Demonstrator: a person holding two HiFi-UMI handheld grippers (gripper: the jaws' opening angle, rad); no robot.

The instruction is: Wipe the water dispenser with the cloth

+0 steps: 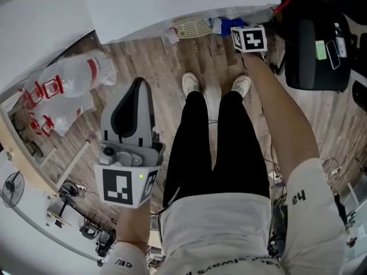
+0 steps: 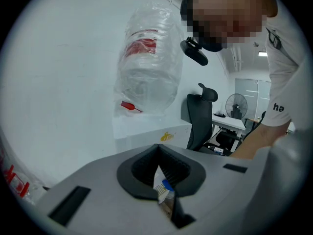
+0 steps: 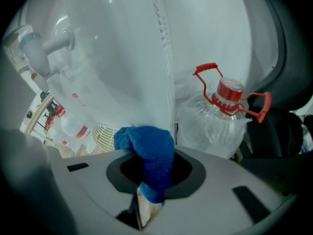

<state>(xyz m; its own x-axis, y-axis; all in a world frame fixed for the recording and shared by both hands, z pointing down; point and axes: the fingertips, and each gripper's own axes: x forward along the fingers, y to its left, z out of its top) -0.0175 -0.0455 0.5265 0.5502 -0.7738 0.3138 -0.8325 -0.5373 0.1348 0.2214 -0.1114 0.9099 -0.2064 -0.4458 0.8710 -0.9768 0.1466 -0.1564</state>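
One blue cloth [image 3: 149,153] is clamped in the jaws of the right gripper [image 3: 143,199] and seemingly pressed to the white water dispenser [image 3: 117,58]. The left gripper [image 2: 164,194] is held well apart, jaws together on nothing. Wiping is judged barely begun, with most of the surface left.

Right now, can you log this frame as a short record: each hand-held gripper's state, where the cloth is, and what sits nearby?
Left hand-held gripper: shut, empty, close to the person's body
Right hand-held gripper: shut on the blue cloth, reached out toward the water dispenser
Cloth position: bunched between the jaws, at the dispenser's white body; contact unclear
Nearby: tap up left; plastic bottle with red handle at right
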